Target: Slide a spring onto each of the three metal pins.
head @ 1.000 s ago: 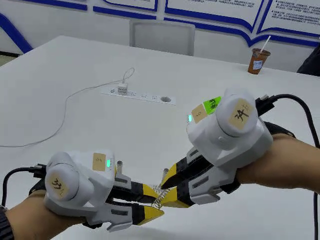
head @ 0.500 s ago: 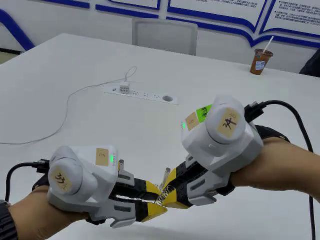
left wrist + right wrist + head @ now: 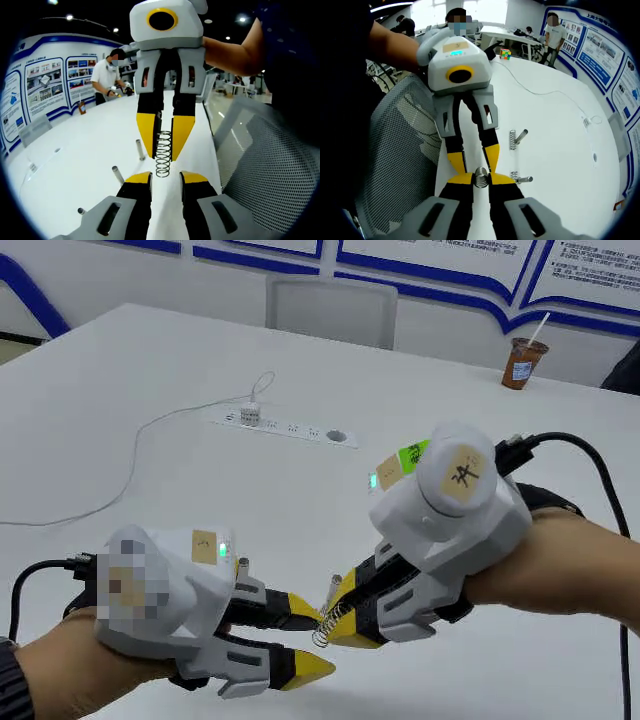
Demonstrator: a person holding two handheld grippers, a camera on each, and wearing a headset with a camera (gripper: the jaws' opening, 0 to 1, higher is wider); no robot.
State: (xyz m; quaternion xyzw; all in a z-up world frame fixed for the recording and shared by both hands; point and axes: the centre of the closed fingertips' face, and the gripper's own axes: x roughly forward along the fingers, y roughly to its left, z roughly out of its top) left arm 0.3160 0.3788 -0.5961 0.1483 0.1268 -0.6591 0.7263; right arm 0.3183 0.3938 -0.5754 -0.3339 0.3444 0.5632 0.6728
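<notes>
My left gripper [image 3: 322, 640] has just eased its jaws apart and holds nothing. The spring [image 3: 327, 624] sits between the two grippers, pinched only by my right gripper [image 3: 164, 150]. I judge the handover done. The nearest pin [image 3: 333, 587] stands just behind it.

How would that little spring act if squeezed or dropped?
The spring is thin open coil, so it probably squashes easily. The right tool pinches it by its tips, so likely light. Round, it may roll on the table.
</notes>
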